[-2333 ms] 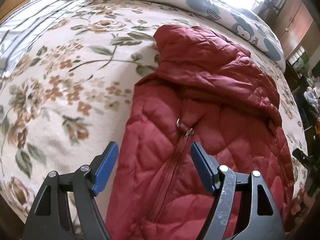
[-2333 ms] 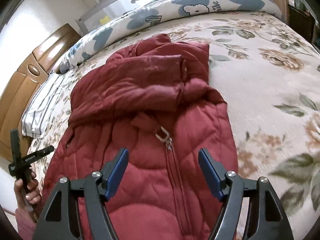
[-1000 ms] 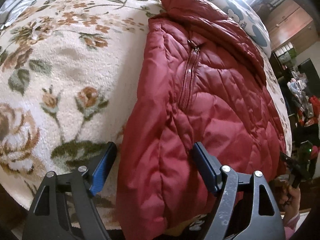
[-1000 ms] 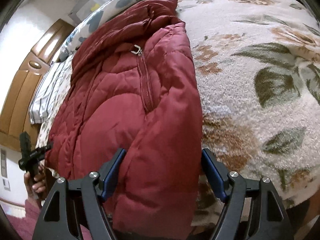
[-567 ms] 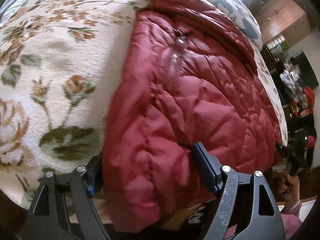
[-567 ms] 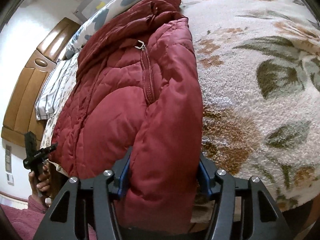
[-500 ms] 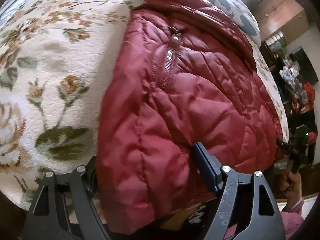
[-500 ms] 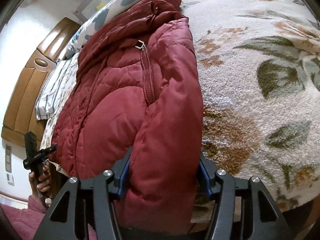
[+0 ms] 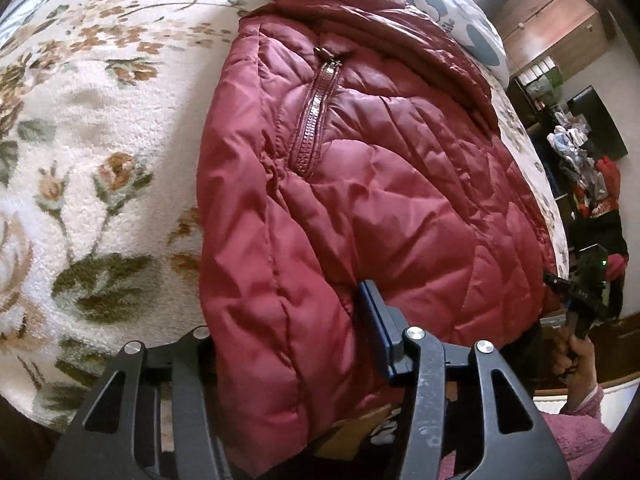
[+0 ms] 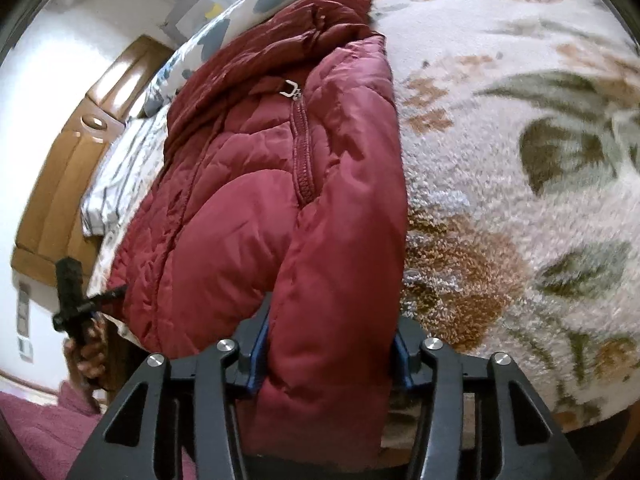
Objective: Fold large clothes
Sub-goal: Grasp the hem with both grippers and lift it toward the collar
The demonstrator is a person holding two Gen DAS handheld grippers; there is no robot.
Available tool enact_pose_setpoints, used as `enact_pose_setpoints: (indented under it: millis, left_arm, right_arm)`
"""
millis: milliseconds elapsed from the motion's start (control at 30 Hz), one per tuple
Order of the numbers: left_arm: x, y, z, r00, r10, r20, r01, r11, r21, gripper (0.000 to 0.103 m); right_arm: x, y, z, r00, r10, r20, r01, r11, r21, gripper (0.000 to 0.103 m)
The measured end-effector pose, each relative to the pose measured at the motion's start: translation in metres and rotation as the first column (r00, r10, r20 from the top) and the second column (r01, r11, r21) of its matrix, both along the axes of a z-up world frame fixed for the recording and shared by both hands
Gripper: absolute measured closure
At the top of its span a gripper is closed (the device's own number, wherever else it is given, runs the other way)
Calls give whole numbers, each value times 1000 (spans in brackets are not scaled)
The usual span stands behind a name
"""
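Red quilted jacket (image 9: 360, 184), zipped, lying on a bed under a cream floral blanket (image 9: 100, 128).

Left wrist view: the jacket's hem corner hangs over the bed's near edge. The left claw (image 9: 288, 336) has that puffy corner between its jaws, which are closing; the blue pad (image 9: 374, 320) on one side presses into the fabric, the other pad is hidden behind the bulge. The zip (image 9: 316, 112) runs up toward the collar. A patterned pillow (image 9: 460, 12) lies past the collar. At the far right, a hand (image 9: 576, 360) in a pink sleeve holds the other tool's handle.

Right wrist view: the jacket's (image 10: 280, 184) other hem corner, also over the bed edge, sits in the right claw (image 10: 330, 344), jaws closing, both blue pads bearing on the padded fabric. The blanket (image 10: 520, 160) fills the right side. A striped pillow (image 10: 120, 176) and wooden headboard (image 10: 68, 184) lie left. The other hand (image 10: 86, 352) grips its handle low at the left.
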State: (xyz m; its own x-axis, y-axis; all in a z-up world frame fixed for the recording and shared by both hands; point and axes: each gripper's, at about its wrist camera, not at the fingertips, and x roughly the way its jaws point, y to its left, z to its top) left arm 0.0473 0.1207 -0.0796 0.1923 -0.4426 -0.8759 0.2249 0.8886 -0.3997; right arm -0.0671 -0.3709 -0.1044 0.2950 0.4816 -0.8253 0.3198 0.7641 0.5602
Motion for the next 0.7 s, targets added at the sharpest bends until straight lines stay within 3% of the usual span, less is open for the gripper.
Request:
enact_pose_setpoints:
  millis: [67, 133, 233, 467, 700]
  left_arm:
    - [-1, -1, 1, 1000, -8, 8, 8, 1000, 6, 54]
    - [-3, -3, 4, 999, -23, 27, 22, 1000, 10, 70]
    - [-8, -7, 12, 998, -31, 60, 30, 999, 29, 80]
    - [-9, -9, 36, 993, -30, 113, 27, 999, 30, 87]
    - [9, -17, 72, 977, -13, 211, 15, 1000, -5, 88]
  right_arm:
    - [-1, 0, 0, 1000, -1, 6, 1, 1000, 4, 50]
    - [-1, 3, 3, 1000, 13, 9, -13, 1000, -13, 53]
    - [-1, 5, 7, 999, 26, 21, -26, 1000, -7, 66]
    - [2, 1, 24, 994, 23, 102, -28, 998, 55, 79]
    - [30, -10, 52, 967, -33, 253, 12, 996, 84, 81]
